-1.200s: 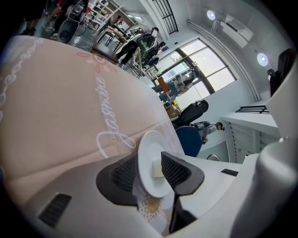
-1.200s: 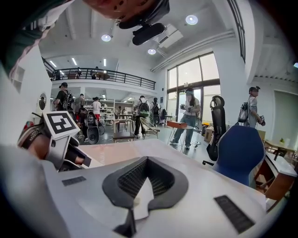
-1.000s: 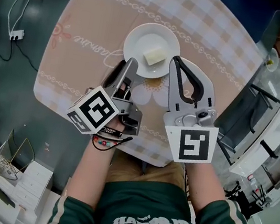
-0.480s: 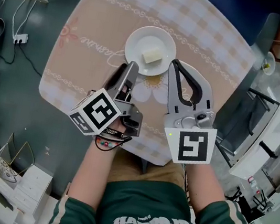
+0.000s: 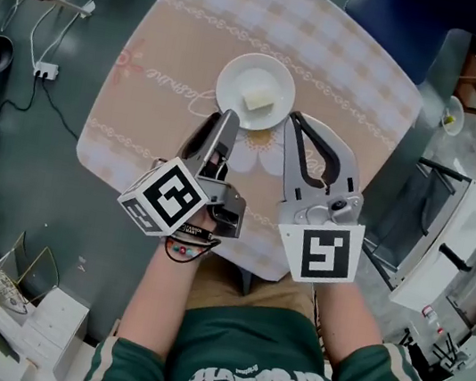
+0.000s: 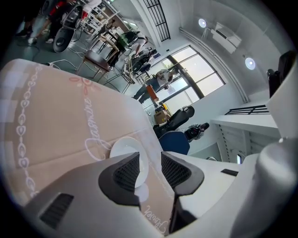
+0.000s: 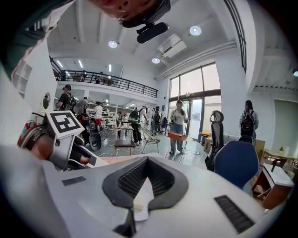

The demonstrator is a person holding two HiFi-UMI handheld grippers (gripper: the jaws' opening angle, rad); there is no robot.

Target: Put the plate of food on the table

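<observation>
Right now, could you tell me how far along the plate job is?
Done, it seems: the plate of food sits on the table. In hand: nothing; the left gripper is open, the right gripper shut on nothing, both just short of the plate. Still to do: probably only pulling back.

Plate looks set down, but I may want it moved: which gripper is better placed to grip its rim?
Left. The left gripper's jaws stand apart, with the plate's near rim showing between them; the right gripper is shut, beside the plate.
</observation>
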